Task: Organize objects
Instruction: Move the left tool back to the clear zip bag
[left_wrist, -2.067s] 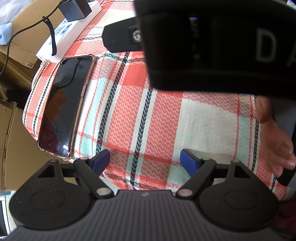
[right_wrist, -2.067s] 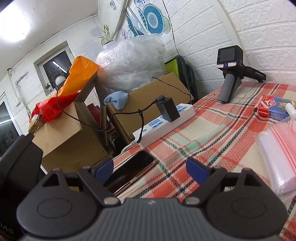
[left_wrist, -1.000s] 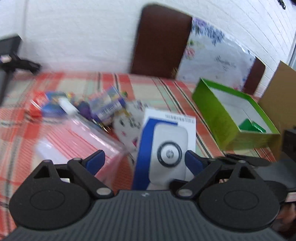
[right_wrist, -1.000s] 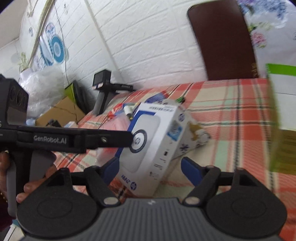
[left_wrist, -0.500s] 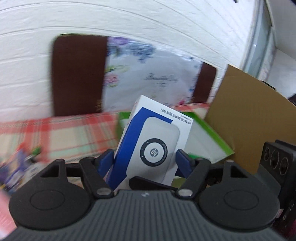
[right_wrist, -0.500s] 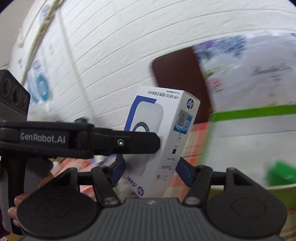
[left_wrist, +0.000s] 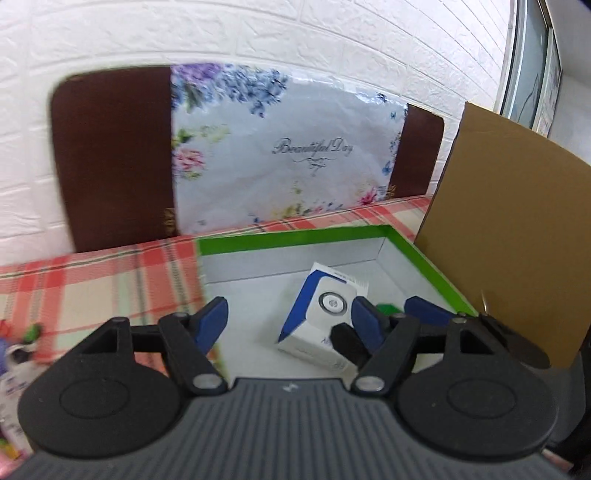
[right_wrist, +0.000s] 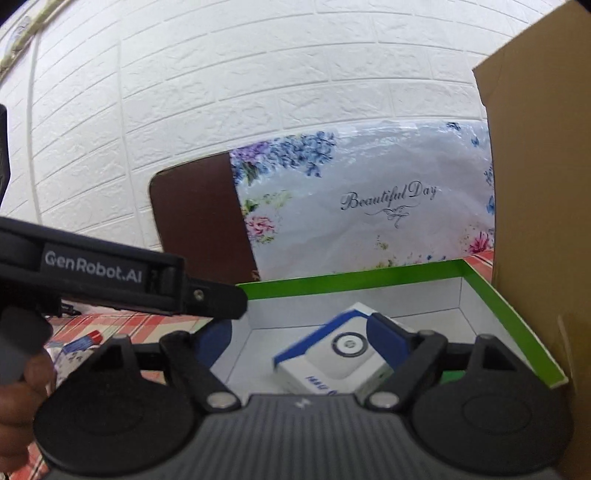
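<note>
Left gripper (left_wrist: 288, 325): jaws apart, empty, above tray
Right gripper (right_wrist: 299, 339): jaws just widened, empty
Box (left_wrist: 325, 314): lying tilted inside green tray (left_wrist: 295, 236)

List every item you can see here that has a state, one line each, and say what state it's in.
white and blue box: lying tilted inside the green box, free of both grippers.
green box: lidless, open at the top, holding the white and blue box.
left gripper: open, nothing between its fingers.
right gripper: open, its jaws have just been opening, above the white and blue box.
cardboard sheet: standing upright beside the green box.
</note>
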